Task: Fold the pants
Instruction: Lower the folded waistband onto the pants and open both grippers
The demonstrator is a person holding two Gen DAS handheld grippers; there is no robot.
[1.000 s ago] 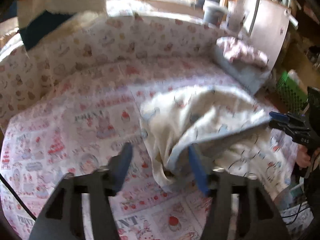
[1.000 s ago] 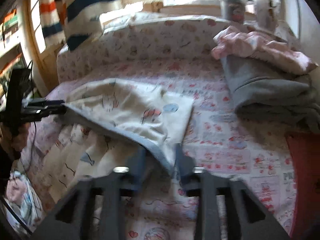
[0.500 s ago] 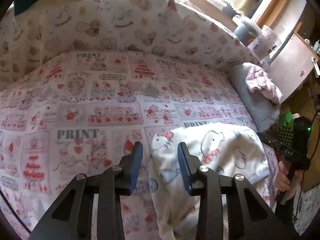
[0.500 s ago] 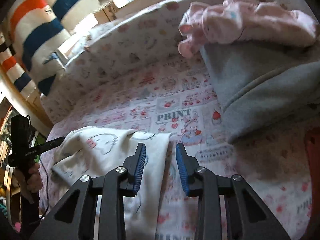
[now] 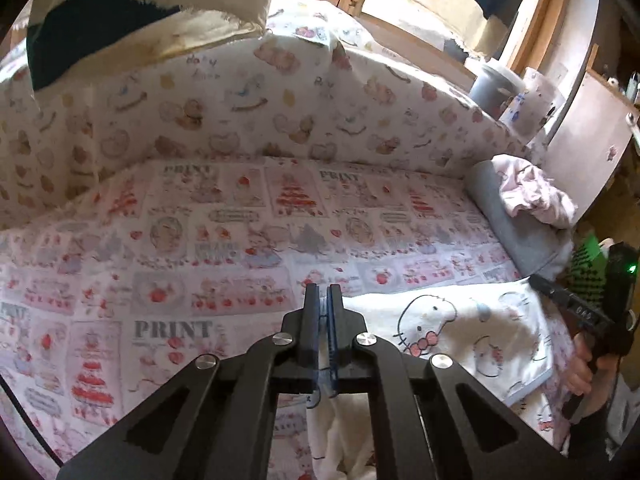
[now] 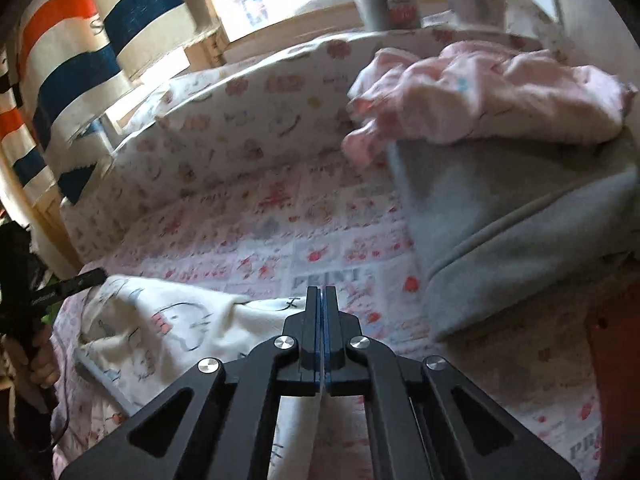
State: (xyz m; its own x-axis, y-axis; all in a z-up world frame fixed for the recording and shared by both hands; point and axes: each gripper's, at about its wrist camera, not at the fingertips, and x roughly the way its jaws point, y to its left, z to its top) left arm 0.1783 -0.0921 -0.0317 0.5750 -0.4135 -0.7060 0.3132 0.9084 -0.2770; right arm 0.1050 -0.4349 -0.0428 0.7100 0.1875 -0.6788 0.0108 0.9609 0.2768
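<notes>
1. The left gripper (image 5: 322, 292) had just been closing, and its jaws stood fully together, blue pads meeting. A fold of the cream cartoon-print pants (image 5: 460, 328) ran up between the pads from below, so the jaws were pinched on the cloth at its left end.
2. The right gripper (image 6: 321, 294) had likewise just been closing; its jaws were pressed flat together, with a thin edge of the pants (image 6: 168, 320) caught between the pads near the base of the fingers.
3. Both grippers pointed forward and downward toward the bed (image 5: 240, 240), each seen from behind along its own black fingers.
4. In the left wrist view the right gripper appeared at the right edge of the bed, held by a hand (image 5: 588, 372) wrapped around its handle. In the right wrist view the left gripper showed at the left edge, with its holding hand (image 6: 38, 360) gripping below it.
5. The pants lay on the near part of the bed, spread across the patterned sheet between the two grippers, a cat-face print showing on top.
6. A folded grey garment (image 6: 520, 232) sat toward the bed's right edge with a crumpled pink garment (image 6: 480, 92) on top of it, well apart from the pants.
7. A striped cloth (image 6: 80, 60) hung beyond the bed's far left corner.
</notes>
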